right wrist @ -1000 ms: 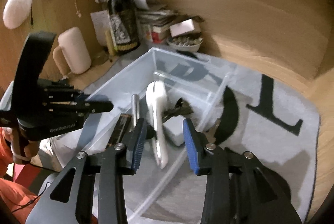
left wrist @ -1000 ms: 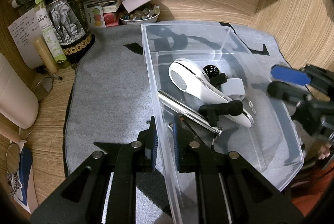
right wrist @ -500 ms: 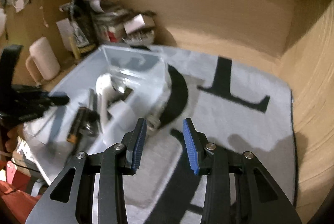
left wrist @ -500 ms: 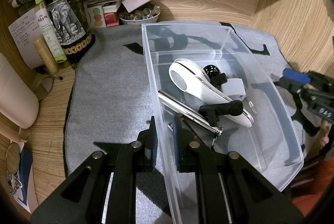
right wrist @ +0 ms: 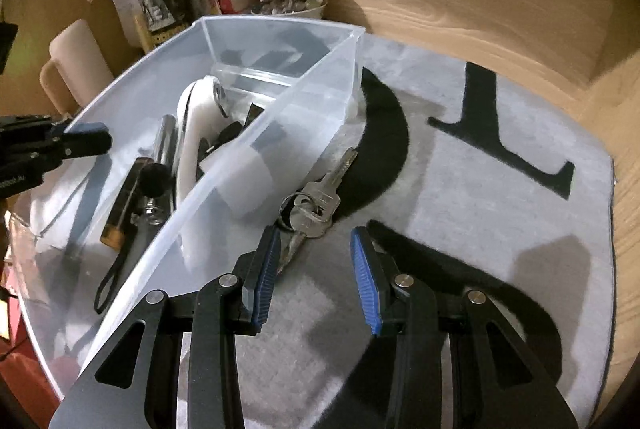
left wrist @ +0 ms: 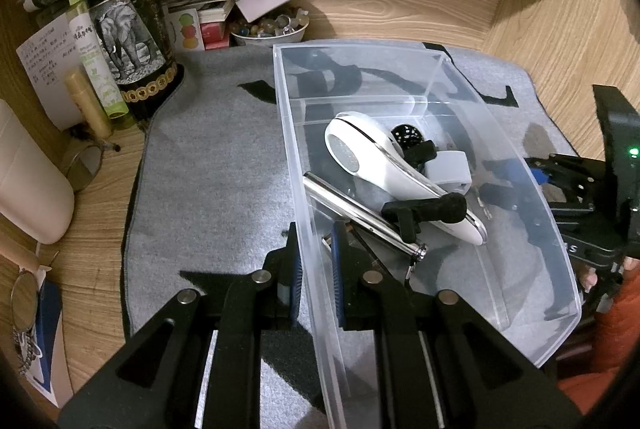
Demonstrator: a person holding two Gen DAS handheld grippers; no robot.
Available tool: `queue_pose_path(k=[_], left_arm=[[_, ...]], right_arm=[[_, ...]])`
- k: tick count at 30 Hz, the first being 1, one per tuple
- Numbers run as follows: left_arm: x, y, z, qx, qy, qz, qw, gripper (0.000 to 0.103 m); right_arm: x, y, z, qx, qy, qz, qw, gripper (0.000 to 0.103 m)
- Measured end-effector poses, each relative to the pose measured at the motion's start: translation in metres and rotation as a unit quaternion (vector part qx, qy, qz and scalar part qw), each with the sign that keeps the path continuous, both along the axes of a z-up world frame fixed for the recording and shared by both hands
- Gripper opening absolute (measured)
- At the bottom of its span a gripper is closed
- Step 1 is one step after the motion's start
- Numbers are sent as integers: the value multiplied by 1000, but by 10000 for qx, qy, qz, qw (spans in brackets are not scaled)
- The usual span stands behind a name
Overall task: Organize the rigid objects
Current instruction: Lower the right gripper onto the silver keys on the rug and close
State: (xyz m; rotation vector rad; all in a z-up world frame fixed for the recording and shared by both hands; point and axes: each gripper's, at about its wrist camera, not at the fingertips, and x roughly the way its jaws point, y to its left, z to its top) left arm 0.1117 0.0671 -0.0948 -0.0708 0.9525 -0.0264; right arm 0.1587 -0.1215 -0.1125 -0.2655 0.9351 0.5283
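Observation:
A clear plastic bin [left wrist: 532,229] stands on a grey mat [left wrist: 216,165]. In it lie a white handheld device [left wrist: 376,165], a silver metal tube [left wrist: 360,217], a black clip [left wrist: 428,209] and a small grey block [left wrist: 448,169]. My left gripper [left wrist: 315,257] is shut on the bin's left wall [left wrist: 296,197]. My right gripper [right wrist: 314,277] is open and empty, low over the mat just short of a bunch of keys [right wrist: 316,201] that lies outside the bin [right wrist: 276,113] against its wall.
A dark wine bottle [left wrist: 124,17], a green spray tube [left wrist: 96,57], a bowl of trinkets [left wrist: 272,29], papers and boxes crowd the back left. A cream mug [left wrist: 28,181] stands at left. Wooden walls close the back and right.
My right gripper has swung out of the bin area, to the mat on the bin's right side, and come down near the keys. The left gripper and bin have not moved.

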Motion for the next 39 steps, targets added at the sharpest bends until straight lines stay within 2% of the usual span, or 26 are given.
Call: queue_pose_path(k=[5, 17, 20, 24, 25, 30, 32, 34, 39], left_arm=[[0, 1, -1, 9, 1, 6, 10000, 11], [0, 1, -1, 5, -2, 8, 10000, 11], [0, 1, -1, -4, 1, 10, 10000, 11], [1, 1, -1, 3, 1, 9, 10000, 11], [1, 1, -1, 8, 2, 5, 10000, 11], [1, 2, -1, 15, 1, 10, 10000, 11], [1, 2, -1, 14, 2, 12, 10000, 11], [1, 2, -1, 19, 3, 5, 10000, 11], [1, 2, -1, 21, 4, 7, 10000, 11]], right_arm=[[10, -4, -8, 152, 164, -35, 9997, 33], [10, -6, -4, -119, -125, -270, 9995, 33], [7, -4, -3, 23, 20, 10, 10000, 33], [5, 8, -11, -315, -100, 71, 9994, 33], [7, 6, -12, -254, -109, 47, 9996, 33], [16, 5, -13, -137, -145, -107, 9997, 27], [15, 8, -13, -185, -222, -61, 9996, 12], [14, 9, -11, -243, -284, -44, 9993, 7], [13, 1, -7, -86, -274, -221, 9993, 7]])
